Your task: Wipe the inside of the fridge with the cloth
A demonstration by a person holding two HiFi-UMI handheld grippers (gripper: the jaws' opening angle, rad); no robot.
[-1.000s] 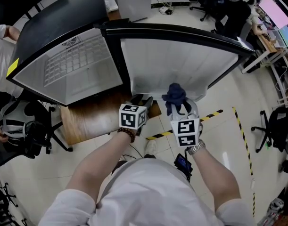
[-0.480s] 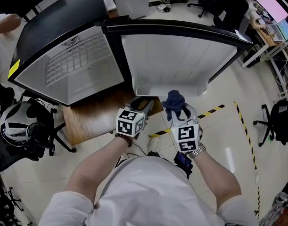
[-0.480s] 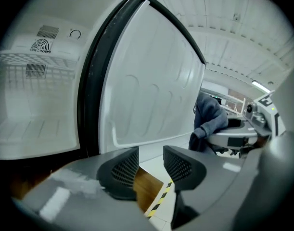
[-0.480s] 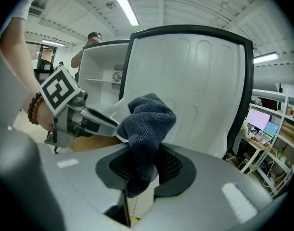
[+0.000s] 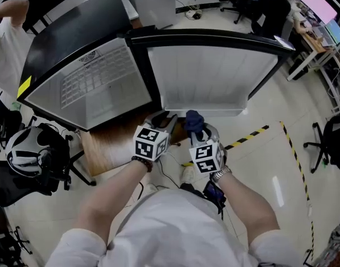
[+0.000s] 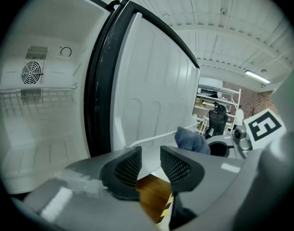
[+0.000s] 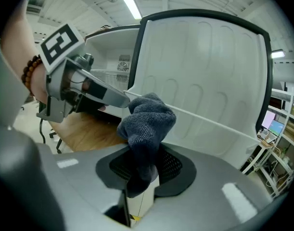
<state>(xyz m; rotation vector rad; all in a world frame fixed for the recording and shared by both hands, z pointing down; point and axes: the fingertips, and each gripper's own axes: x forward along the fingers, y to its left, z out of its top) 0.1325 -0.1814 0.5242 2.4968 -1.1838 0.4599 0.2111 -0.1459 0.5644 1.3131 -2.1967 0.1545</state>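
- While the right gripper (image 7: 144, 170) keeps its jaws clamped on the dark blue cloth (image 7: 147, 121), the cloth stands bunched above them at lower centre of the head view. It is outside the fridge (image 5: 97, 88), just in front of the open door (image 5: 208, 71).
- The left gripper (image 6: 150, 165) holds nothing. Its jaws have just been closing, and a narrow gap of bare air is left between them.
- To my eye only a fold of cloth is pinched, so dragging it along a wall could pull it free.
- It could also snag on the wire shelf (image 6: 36, 88).
- A hard push might swing the door.
- The compartment, upper left, shows only that shelf.
- Nothing sits behind the door rail (image 7: 209, 119).
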